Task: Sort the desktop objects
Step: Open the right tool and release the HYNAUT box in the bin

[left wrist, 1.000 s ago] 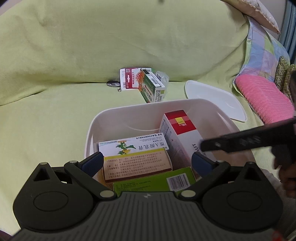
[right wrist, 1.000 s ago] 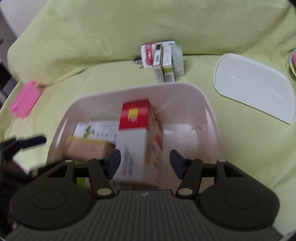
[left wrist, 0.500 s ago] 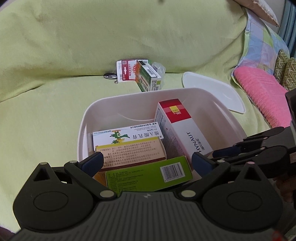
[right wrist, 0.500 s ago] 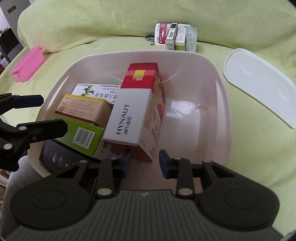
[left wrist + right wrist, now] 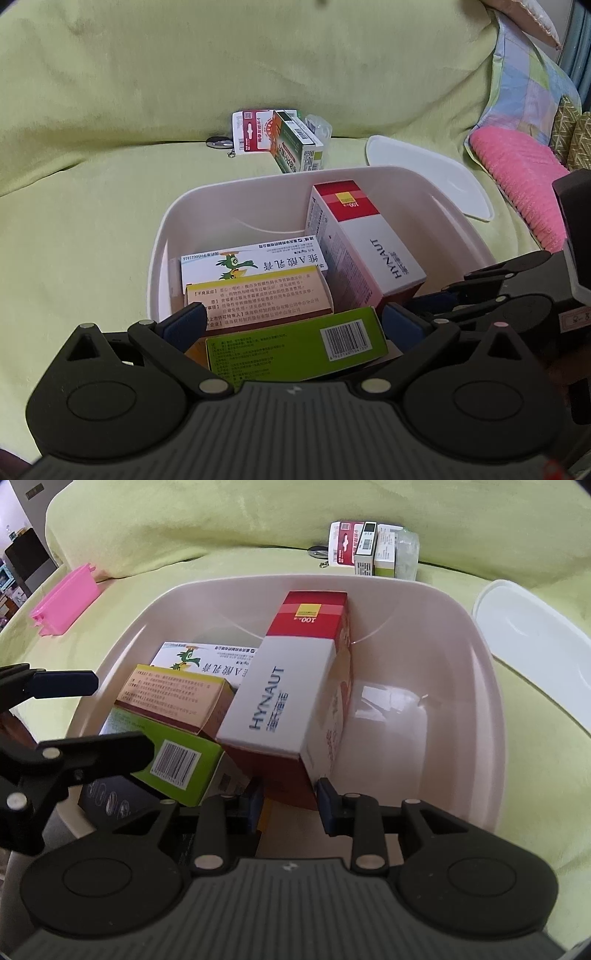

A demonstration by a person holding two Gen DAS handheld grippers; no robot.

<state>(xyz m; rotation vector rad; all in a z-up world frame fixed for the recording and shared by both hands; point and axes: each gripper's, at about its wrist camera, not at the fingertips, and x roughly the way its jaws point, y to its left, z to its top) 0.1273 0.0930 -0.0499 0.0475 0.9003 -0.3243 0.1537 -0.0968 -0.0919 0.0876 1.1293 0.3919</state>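
Right wrist view shows your right gripper low at the near edge of the tub, its two fingers on either side of the bottom end of the tall red and white box. They look closed on it, or very nearly; I cannot tell for sure. That box leans on the other boxes inside the tub. Your left gripper is spread wide and holds nothing. It hangs over the green box.

I think you are more than half done. Four boxes are in the tub: the tall one, the green one, the tan box and the white box with a bird. A small pile of boxes sits well apart on the yellow-green blanket, waiting. The white lid lies beside the tub, not on it yet.
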